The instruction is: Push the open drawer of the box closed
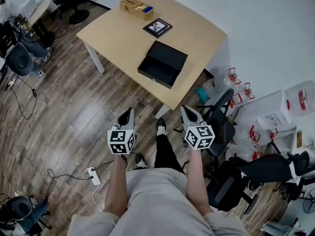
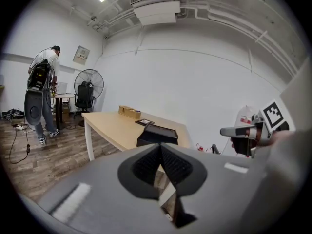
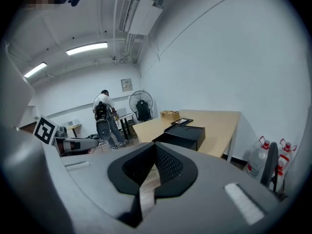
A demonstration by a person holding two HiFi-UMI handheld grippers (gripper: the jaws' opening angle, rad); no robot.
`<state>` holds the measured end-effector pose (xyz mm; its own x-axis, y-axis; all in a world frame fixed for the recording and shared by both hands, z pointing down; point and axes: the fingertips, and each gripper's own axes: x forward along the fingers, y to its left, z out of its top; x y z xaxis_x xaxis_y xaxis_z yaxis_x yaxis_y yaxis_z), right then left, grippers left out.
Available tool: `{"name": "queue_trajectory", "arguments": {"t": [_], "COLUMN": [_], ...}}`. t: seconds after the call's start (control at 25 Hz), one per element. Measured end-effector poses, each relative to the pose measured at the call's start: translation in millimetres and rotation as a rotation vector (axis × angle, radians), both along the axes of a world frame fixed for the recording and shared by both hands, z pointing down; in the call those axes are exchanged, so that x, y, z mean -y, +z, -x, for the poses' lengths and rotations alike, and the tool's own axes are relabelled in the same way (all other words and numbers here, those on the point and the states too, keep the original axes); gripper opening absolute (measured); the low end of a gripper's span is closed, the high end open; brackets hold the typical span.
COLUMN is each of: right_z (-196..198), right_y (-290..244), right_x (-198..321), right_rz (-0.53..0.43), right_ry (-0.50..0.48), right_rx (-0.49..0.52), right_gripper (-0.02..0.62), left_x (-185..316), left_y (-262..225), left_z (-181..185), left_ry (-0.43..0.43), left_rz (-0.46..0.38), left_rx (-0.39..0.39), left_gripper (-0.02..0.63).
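A black box (image 1: 168, 56) lies on the light wooden table (image 1: 118, 33) near its front right edge, with its drawer (image 1: 155, 73) pulled out toward me. Both gripper views show it too: the box (image 2: 157, 134) is ahead in the left one, and the box (image 3: 185, 133) is ahead right in the right one. My left gripper (image 1: 127, 113) and right gripper (image 1: 189, 112) hang side by side over the floor, well short of the table. Each is shut with nothing held; the left gripper (image 2: 161, 147) and right gripper (image 3: 155, 147) have their jaws pressed together.
A wooden organiser box (image 1: 136, 7) and a framed picture (image 1: 157, 27) sit farther back on the table. Office chairs (image 1: 222, 127) and water bottles (image 1: 231, 80) crowd the right side. A power strip (image 1: 92, 175) and cables lie on the floor. A person (image 2: 44, 96) stands by a fan (image 2: 90, 89).
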<state>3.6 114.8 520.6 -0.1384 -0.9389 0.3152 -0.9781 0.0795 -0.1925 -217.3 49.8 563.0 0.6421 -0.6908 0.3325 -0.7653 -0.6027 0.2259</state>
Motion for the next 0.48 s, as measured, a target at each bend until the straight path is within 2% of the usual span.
{"name": "queue_trajectory", "arguments": {"t": [0.2, 0.48], "right_z": [-19.1, -77.1], "right_y": [2.5, 5.5], "right_x": [57.9, 165.1], "right_rz": [0.008, 0.059], "right_ry": [-0.097, -0.198], "right_rx": [-0.052, -0.074], "right_gripper": [0.002, 0.002], "left_x": [35.2, 100.9], "left_y": [6.2, 20.7], "left_z": [-16.8, -64.5], "left_ry": [0.000, -0.017], "left_rz": [-0.004, 0.031], "left_rx": [0.022, 0.061], "left_gripper": [0.052, 0.052]}}
